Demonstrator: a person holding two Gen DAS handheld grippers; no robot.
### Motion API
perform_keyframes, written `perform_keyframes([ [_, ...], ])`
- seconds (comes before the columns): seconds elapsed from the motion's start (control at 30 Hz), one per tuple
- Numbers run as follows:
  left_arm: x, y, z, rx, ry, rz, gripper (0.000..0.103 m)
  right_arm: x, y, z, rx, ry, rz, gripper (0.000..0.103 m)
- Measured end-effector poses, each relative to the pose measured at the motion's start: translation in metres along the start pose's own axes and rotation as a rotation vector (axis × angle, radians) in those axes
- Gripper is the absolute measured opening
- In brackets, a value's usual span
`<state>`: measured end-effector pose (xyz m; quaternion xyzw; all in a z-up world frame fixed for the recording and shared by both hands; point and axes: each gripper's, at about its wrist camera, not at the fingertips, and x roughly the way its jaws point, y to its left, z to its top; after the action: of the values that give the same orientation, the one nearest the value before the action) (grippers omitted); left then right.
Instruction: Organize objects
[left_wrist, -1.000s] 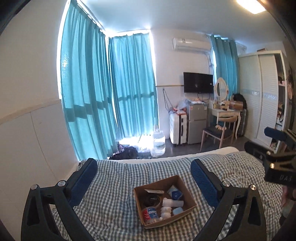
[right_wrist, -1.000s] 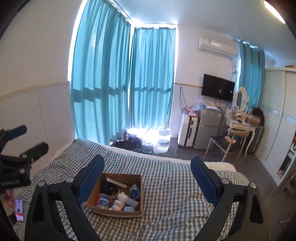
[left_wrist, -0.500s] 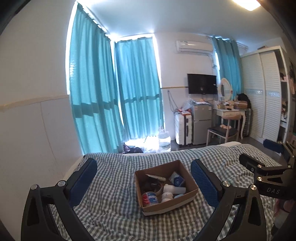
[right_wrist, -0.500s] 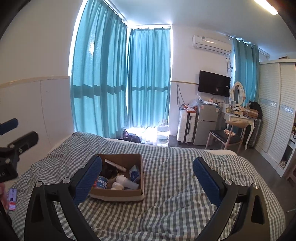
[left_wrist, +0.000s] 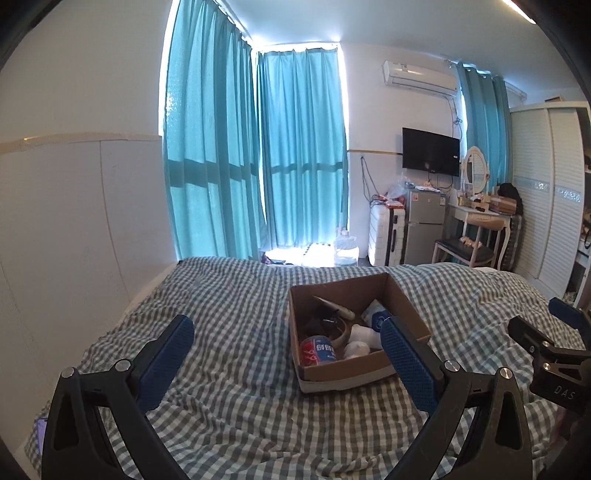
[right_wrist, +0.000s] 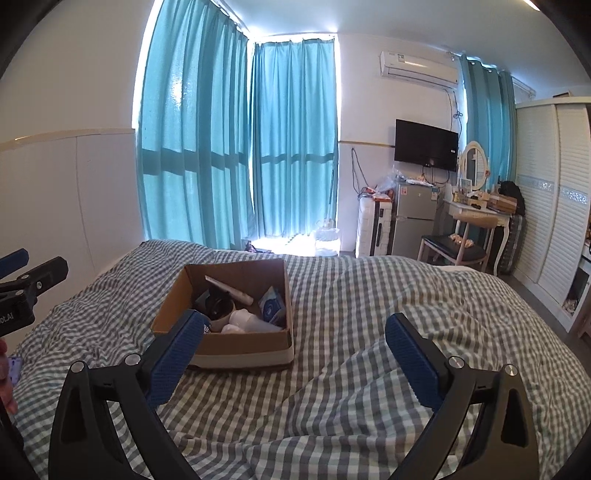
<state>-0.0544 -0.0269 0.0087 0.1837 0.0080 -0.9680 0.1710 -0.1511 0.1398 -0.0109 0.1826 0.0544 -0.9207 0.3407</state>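
A brown cardboard box (left_wrist: 404, 299) sits on the checked bedspread (left_wrist: 236, 295); it also shows in the right wrist view (right_wrist: 236, 345). It holds a red and blue can (left_wrist: 318, 350), white bottles (left_wrist: 360, 338), a white tube (left_wrist: 334, 308), a dark round item and a blue packet (right_wrist: 272, 304). My left gripper (left_wrist: 286, 350) is open and empty, just short of the box, its right finger overlapping the box's near right corner. My right gripper (right_wrist: 293, 350) is open and empty, right of the box's front.
Teal curtains (left_wrist: 258, 155) hang behind the bed. A suitcase, small fridge (left_wrist: 423, 225), dressing table with chair (left_wrist: 476, 236) and a wardrobe (left_wrist: 550, 184) stand at the far right. A white wall panel (left_wrist: 74, 229) runs along the left. A phone lies at the bed's left edge (right_wrist: 14, 369).
Both grippers have moved forward and lower toward the box, which now looks larger and nearer. Both stay open.
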Motion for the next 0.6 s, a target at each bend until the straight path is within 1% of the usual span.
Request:
perform_keyframes([
  [0.1, 0.000, -0.005, -0.008, 0.004, 0.004, -0.019, 0.103, 0.004, -0.002, -0.003, 0.007, 0.015, -0.004, 0.099],
  [0.23, 0.002, -0.014, -0.015, 0.024, 0.030, -0.026, 0.103, 0.003, -0.006, -0.005, 0.025, 0.021, -0.012, 0.099],
  [0.47, -0.001, -0.023, -0.017, 0.049, 0.035, -0.035, 0.103, 0.004, -0.009, -0.008, 0.032, 0.035, -0.015, 0.099],
  [0.6, 0.001, -0.019, -0.017, 0.037, 0.042, -0.040, 0.103, 0.005, -0.008, -0.008, 0.031, 0.036, -0.014, 0.099],
])
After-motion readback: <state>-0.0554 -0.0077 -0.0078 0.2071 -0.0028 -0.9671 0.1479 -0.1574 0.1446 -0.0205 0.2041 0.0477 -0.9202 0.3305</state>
